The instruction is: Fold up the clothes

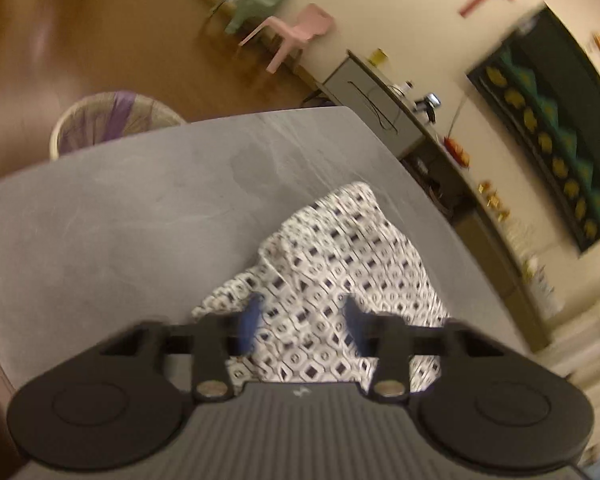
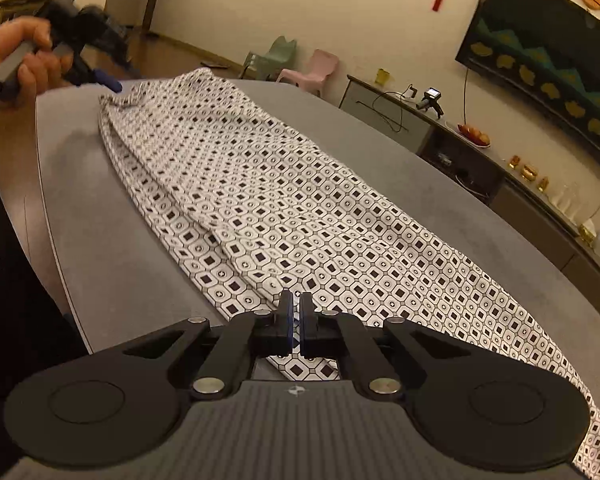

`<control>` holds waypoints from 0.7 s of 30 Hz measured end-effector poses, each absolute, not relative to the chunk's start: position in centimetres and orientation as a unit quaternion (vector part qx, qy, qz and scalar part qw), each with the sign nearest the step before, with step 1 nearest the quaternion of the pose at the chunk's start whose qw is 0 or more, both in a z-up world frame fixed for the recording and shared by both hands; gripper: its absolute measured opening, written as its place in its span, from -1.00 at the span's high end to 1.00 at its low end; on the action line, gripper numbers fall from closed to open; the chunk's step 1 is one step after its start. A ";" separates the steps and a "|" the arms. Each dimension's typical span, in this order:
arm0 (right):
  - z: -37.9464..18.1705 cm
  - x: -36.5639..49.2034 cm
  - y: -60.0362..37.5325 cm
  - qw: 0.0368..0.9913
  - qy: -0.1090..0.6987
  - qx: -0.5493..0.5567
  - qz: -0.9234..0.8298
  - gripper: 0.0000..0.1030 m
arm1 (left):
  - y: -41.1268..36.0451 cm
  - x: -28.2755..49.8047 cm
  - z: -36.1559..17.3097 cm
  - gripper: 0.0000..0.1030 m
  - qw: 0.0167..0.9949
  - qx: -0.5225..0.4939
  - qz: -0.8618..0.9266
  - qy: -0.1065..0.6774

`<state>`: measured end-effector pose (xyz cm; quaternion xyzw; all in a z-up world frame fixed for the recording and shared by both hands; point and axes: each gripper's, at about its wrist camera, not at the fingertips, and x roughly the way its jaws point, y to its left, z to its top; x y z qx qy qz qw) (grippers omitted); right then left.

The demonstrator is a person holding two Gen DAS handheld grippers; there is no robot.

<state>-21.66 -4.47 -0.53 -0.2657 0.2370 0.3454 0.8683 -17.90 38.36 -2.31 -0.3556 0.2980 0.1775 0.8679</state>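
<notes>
A white garment with a black square pattern lies lengthwise on the grey table, partly folded along its left side. My right gripper is shut on the garment's near edge, and fabric shows beneath the fingers. In the left wrist view, my left gripper hangs open just above the garment's other end, its blue fingers spread over the cloth. The right wrist view shows a hand holding that left gripper at the far left corner of the garment.
A woven basket stands on the floor beyond the table's far edge. A pink chair and a green chair sit by the wall. A low sideboard with small items runs along the right under a dark screen.
</notes>
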 end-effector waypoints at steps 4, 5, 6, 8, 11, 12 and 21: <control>-1.1 -21.3 -2.5 0.860 0.226 -0.299 0.346 0.15 | 35.6 -17.0 -2.0 -0.40 0.887 -0.268 0.184 0.327; -1.3 -21.2 -2.0 0.858 0.223 -0.307 0.346 0.08 | 35.3 -16.8 -2.1 -0.40 0.889 -0.247 0.188 0.336; -1.4 -21.2 -1.5 0.856 0.220 -0.315 0.346 0.08 | 35.0 -16.5 -2.2 -0.36 0.890 -0.228 0.192 0.345; -1.7 -21.0 -0.6 0.851 0.215 -0.332 0.346 0.15 | 34.7 -16.0 -2.8 0.10 0.889 -0.194 0.206 0.361; -2.2 -20.7 0.9 0.843 0.206 -0.356 0.346 1.00 | 35.5 -16.2 -2.6 0.80 0.890 -0.192 0.226 0.347; -2.3 -20.6 1.4 0.840 0.203 -0.364 0.346 1.00 | 36.1 -16.7 -2.4 0.83 0.891 -0.209 0.228 0.334; -2.8 -26.3 0.7 0.821 0.194 -0.385 0.374 1.00 | 39.9 -18.8 -3.6 0.80 0.844 -0.352 0.246 0.321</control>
